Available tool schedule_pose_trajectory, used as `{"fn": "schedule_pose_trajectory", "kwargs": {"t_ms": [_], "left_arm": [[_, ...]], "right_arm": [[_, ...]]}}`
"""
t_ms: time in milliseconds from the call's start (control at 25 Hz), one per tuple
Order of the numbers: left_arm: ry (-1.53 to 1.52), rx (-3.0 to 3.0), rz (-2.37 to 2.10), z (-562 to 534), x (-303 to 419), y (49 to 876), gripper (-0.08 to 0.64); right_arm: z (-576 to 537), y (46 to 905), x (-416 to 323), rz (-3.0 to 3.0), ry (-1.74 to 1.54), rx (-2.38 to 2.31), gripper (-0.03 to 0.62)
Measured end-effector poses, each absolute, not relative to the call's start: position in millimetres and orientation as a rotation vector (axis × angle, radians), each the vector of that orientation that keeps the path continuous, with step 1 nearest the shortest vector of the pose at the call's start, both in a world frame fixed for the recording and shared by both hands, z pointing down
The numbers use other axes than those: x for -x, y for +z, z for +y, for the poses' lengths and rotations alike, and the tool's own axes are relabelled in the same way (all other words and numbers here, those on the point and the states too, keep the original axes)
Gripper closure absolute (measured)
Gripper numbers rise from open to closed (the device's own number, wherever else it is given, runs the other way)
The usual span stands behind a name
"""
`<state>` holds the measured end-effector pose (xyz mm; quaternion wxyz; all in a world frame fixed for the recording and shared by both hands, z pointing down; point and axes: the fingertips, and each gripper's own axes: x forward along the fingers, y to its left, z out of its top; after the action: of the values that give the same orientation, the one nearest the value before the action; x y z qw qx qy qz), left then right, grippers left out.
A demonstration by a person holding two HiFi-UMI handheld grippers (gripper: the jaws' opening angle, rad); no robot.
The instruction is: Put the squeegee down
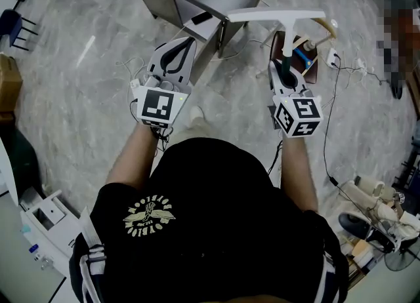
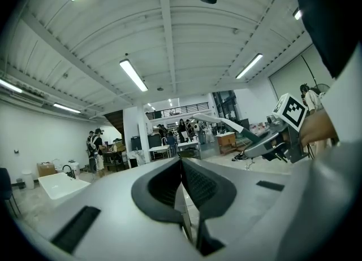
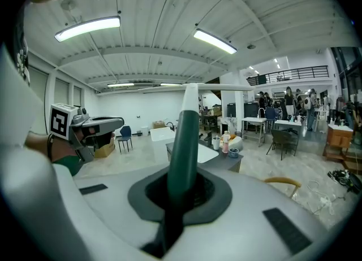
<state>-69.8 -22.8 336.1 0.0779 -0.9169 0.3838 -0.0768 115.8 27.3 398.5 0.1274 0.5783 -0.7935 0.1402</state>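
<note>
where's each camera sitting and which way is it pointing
Head view: on the person's head, facing steeply down at the floor; shows torso, both forearms, left tool, right tool holding the squeegee.
Left gripper view: rides the left tool, looking across the room along its closed jaws.
Right gripper view: rides the right tool, looking along the gripped squeegee handle.
Shared: each gripper view shows the other tool.

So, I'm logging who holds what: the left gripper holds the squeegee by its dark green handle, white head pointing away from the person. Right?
Not quite: it is the right gripper that holds the squeegee by its dark green handle, as the right gripper view shows. The left gripper is shut on nothing. The rest stands.
</note>
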Motion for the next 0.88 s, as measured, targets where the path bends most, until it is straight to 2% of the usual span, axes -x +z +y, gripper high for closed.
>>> {"fn": "schedule_pose_trajectory", "kwargs": {"t_ms": [480,880], "left_arm": [[-0.232,2.772,1.076,-124.1,90.2,341.1,0.537],[-0.221,2.789,1.043,-117.7,90.5,343.1,0.537]], "right_arm": [[-74.0,392.6,-79.2,-2.290,0.403,-1.705,0.565],[-61.5,377.8,-88.5,-2.273,0.363,-1.782,0.565]]}}
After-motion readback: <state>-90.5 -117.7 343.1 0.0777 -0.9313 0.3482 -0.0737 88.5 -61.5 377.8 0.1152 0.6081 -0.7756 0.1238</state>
